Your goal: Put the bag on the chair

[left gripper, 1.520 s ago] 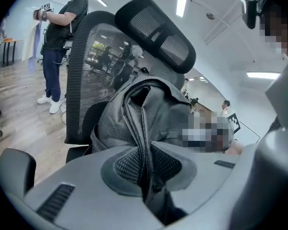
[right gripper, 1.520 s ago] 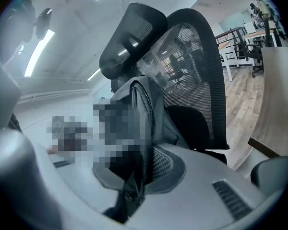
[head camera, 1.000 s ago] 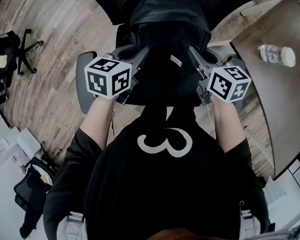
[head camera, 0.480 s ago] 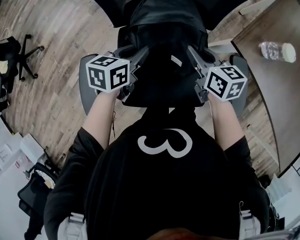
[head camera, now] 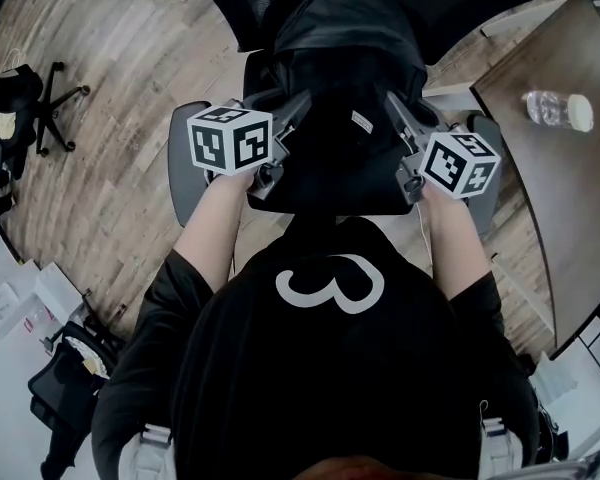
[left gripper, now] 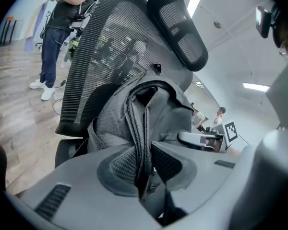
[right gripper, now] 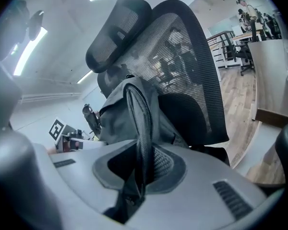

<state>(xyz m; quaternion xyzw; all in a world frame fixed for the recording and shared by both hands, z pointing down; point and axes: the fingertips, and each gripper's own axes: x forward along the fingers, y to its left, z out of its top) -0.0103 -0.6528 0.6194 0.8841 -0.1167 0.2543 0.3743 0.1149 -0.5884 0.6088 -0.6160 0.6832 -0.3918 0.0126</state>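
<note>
Two hand-held grippers (head camera: 295, 108) (head camera: 395, 110) on bag (head camera: 342, 48)

Seen from above, the bag (head camera: 340, 78) hides most of the chair (head camera: 183, 163) seat. The desk (head camera: 570, 218) runs off the right edge. A standing person (left gripper: 50, 47) is cropped at the top, and distant figures (right gripper: 247, 8) are too small to make out.

bottle (head camera: 554, 110) on table (head camera: 570, 208) | second office chair (head camera: 52, 108) on wood floor (head camera: 120, 168), far left
</note>
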